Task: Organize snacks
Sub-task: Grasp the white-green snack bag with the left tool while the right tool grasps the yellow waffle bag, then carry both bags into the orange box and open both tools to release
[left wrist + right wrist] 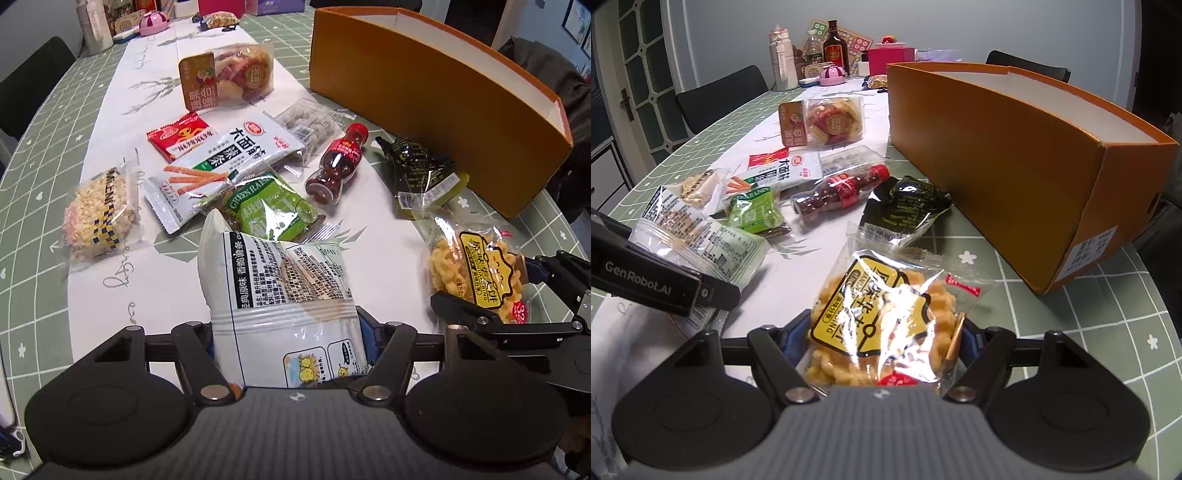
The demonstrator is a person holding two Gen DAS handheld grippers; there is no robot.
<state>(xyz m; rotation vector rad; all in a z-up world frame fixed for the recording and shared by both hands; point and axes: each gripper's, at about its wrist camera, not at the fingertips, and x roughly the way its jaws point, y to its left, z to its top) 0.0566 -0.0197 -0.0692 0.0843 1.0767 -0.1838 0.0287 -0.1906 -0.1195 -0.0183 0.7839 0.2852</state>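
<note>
Left hand-held gripper (288, 343) clamped on white chip bag (273, 280), long axis pointing away; right hand-held gripper (882, 343) gripping yellow biscuit pack (882, 314). Box label (1089, 251) in right view only.

- We see a table (1108, 332) under a green grid cloth, a white runner (122, 122) down the middle.
- On the runner lie snack packets and a small bottle (334, 166) on its side.
- An orange box (997, 162) stands on the green cloth beside them.
</note>
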